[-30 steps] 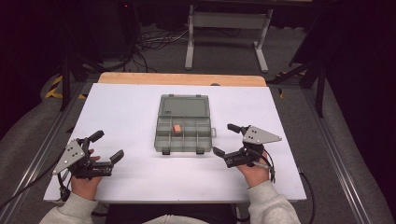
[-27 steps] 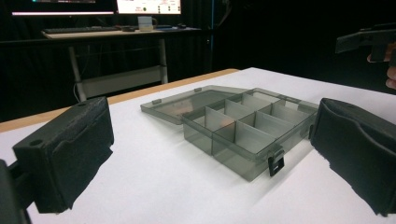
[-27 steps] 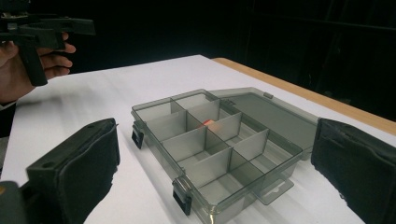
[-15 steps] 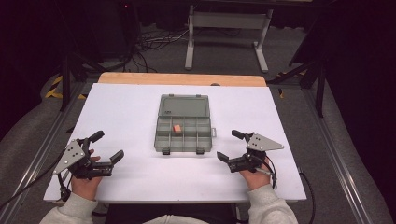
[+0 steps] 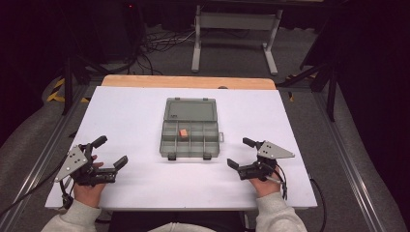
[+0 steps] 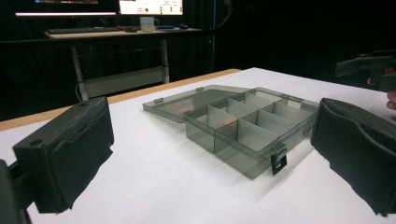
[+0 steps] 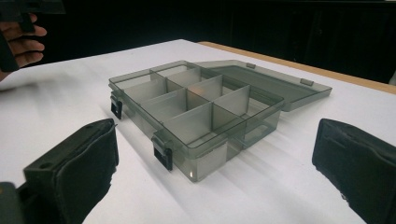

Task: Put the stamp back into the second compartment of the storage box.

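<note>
A grey see-through compartment box (image 5: 189, 134) lies in the middle of the white table (image 5: 130, 111), its lid folded flat toward the far side. A small orange block (image 5: 183, 132) sits in one of its middle compartments. My left gripper (image 5: 110, 152) rests near the front left of the table, open and holding nothing. At the front right my right gripper (image 5: 241, 153) is also open and holds nothing. The left gripper view has the box (image 6: 247, 128) ahead between its jaws, and the right gripper view has the box (image 7: 196, 109) likewise, with its two black latches facing me.
A wooden strip (image 5: 188, 82) runs along the table's far edge. Beyond it stand a metal stand (image 5: 234, 34), cables and dark floor. In the left gripper view a desk with monitors (image 6: 116, 28) shows in the background.
My right gripper has drifted toward the front right of the table, away from the box. The left gripper has barely moved.
</note>
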`<state>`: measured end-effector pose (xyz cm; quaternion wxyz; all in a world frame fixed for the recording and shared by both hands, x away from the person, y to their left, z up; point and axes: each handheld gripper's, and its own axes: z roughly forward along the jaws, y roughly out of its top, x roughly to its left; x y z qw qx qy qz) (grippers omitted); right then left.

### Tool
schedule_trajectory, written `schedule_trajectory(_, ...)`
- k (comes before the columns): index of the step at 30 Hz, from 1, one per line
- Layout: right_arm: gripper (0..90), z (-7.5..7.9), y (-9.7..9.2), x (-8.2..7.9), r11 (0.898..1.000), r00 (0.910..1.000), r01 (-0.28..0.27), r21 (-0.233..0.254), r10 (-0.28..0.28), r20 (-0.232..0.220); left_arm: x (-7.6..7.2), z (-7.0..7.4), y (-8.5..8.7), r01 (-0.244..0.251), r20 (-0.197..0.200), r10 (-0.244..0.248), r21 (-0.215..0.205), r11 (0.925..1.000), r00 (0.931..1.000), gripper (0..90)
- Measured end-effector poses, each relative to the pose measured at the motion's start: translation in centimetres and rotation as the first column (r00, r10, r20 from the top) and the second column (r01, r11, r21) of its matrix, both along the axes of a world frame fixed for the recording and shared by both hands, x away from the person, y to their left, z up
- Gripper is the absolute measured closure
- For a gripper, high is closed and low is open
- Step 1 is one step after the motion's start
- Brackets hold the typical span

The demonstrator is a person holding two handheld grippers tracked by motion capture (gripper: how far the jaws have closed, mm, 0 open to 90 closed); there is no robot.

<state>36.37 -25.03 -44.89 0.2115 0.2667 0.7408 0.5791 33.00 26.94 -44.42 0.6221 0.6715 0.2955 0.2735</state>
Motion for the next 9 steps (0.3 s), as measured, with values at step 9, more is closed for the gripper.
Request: schedule_trajectory(9, 0.8, 0.03, -0.03, -0.07, 1.000, 0.9997, 0.021, -0.005, -0.021, 0.013, -0.05, -0.04, 0.06, -0.003, -0.007, 0.003, -0.010, 0.9999, 1.0000, 0.2)
